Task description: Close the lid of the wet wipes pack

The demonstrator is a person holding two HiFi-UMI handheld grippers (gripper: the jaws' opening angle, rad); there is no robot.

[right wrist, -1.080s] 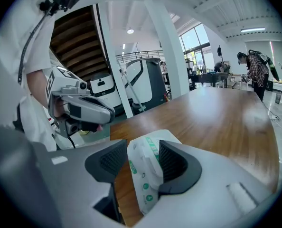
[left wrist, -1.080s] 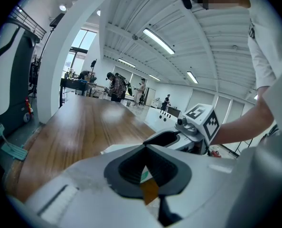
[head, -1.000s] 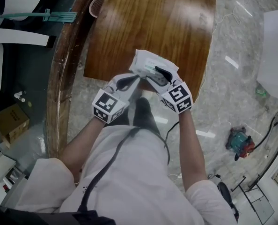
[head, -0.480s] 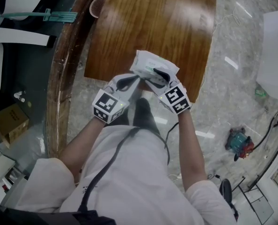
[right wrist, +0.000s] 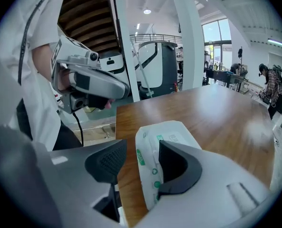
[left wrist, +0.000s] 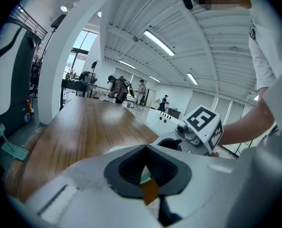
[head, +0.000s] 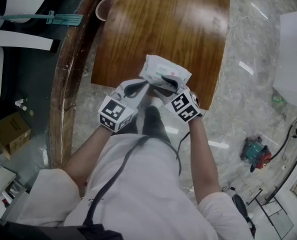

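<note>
The white wet wipes pack [head: 164, 70] lies on the wooden table [head: 158, 24] close to its near edge; green print shows on its top. My left gripper [head: 146, 84] is at the pack's near left corner, shut on the pack's edge; a sliver of white and green shows between its pads [left wrist: 145, 175]. My right gripper [head: 165, 82] is open and reaches over the pack's near end. In the right gripper view the pack [right wrist: 153, 144] runs between the jaws of the right gripper [right wrist: 141, 148], and the right jaw lies over its top. The lid is hidden under that jaw.
The pack sits near the table's front edge [head: 138, 86], with the person's legs and stone floor below. A pale cup [head: 104, 6] stands by the table's far left corner. A white cabinet [head: 292, 54] and a red tool [head: 253, 151] are off to the right.
My right gripper has slid left and a little forward over the pack's near end. The left gripper and the pack have hardly moved.
</note>
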